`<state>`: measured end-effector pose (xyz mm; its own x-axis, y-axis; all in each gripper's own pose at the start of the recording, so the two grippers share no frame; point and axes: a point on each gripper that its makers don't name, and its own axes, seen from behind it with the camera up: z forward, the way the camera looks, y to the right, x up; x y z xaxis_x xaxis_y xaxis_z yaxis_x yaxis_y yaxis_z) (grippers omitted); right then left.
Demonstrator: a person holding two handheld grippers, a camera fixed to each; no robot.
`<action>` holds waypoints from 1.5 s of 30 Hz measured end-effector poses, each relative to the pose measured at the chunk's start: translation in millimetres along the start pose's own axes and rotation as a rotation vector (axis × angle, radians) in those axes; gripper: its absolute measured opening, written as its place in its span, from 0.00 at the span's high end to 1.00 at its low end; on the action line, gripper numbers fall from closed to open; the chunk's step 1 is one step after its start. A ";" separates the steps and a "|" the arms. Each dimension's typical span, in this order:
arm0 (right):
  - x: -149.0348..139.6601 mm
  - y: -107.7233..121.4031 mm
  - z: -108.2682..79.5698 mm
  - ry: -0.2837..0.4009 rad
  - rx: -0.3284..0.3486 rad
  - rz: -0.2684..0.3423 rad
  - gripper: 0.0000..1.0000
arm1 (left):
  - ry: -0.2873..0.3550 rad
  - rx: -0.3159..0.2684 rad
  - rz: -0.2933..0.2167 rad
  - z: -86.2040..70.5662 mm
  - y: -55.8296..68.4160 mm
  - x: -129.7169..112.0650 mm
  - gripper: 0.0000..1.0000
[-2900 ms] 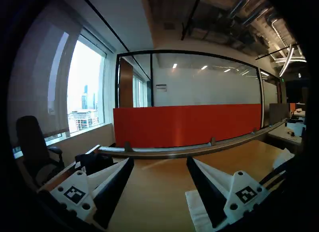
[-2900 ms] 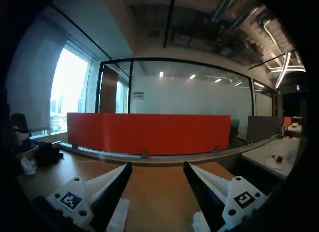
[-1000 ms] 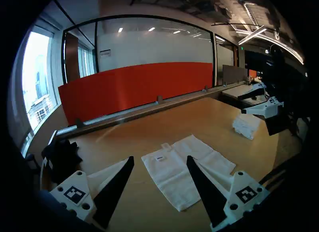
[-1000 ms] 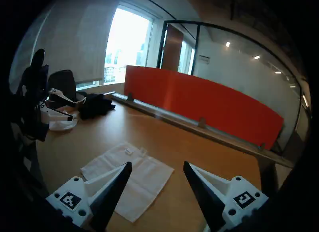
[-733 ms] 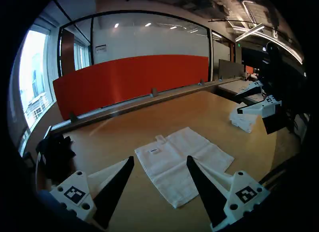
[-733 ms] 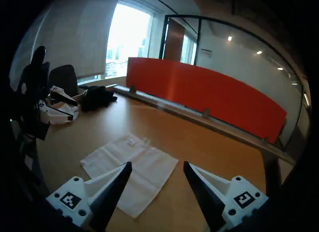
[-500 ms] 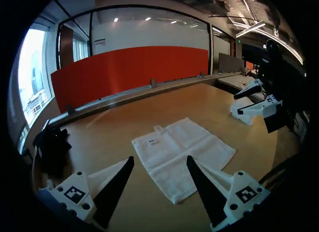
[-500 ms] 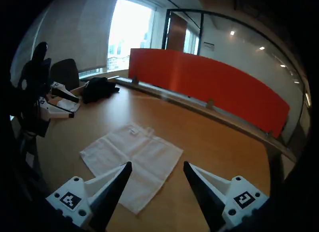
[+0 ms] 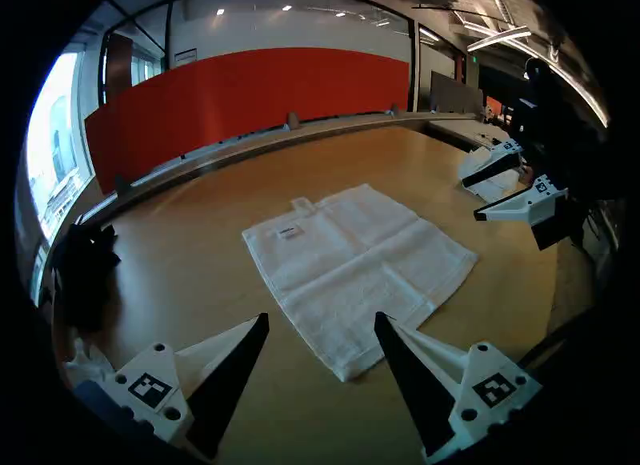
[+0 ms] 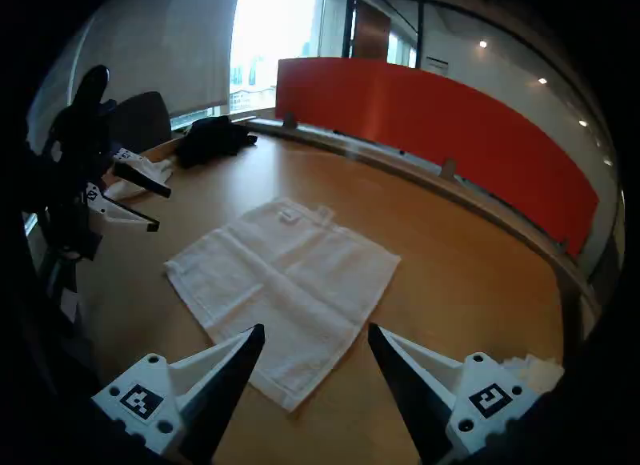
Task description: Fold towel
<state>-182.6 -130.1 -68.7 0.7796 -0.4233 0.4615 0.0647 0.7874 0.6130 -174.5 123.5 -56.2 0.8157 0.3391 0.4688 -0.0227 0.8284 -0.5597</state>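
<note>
A white towel (image 9: 352, 261) lies spread flat on the wooden table (image 9: 192, 249), with a small tag near its far edge. In the right gripper view the same towel (image 10: 280, 277) sits just beyond my fingers. My left gripper (image 9: 320, 337) is open above the towel's near corner, holding nothing. My right gripper (image 10: 314, 346) is open too, hovering over the towel's near edge. The right gripper (image 9: 512, 193) also appears at the right of the left gripper view, and the left gripper (image 10: 132, 197) at the left of the right gripper view.
A dark garment (image 10: 212, 137) lies at the table's far left corner by an office chair (image 10: 136, 125). Folded white cloth (image 9: 488, 165) rests at the table's right end. An orange divider (image 9: 256, 93) runs along the back edge.
Both grippers tilted down from a level view of the room and moved toward the towel, which now sits larger and closer beneath the fingers. Both stayed open.
</note>
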 end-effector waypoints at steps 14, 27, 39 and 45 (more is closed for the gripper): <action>-47.0 -14.8 19.3 -0.107 0.038 -0.008 0.00 | -0.102 -0.049 0.032 30.2 11.9 -45.1 0.02; -82.5 -18.1 22.7 -0.194 0.066 -0.014 0.00 | -0.173 -0.076 0.033 38.8 17.9 -68.8 0.02; -86.6 -18.3 23.9 -0.212 0.079 -0.021 0.00 | -0.228 -0.104 0.047 42.3 24.8 -81.4 0.02; -89.3 -18.1 22.6 -0.221 0.085 -0.027 0.00 | -0.243 -0.104 0.060 44.5 26.9 -85.1 0.02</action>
<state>-267.4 -116.7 -106.5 0.6221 -0.5390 0.5679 0.0237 0.7379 0.6745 -270.3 136.8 -80.7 0.6516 0.4933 0.5763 0.0034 0.7577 -0.6526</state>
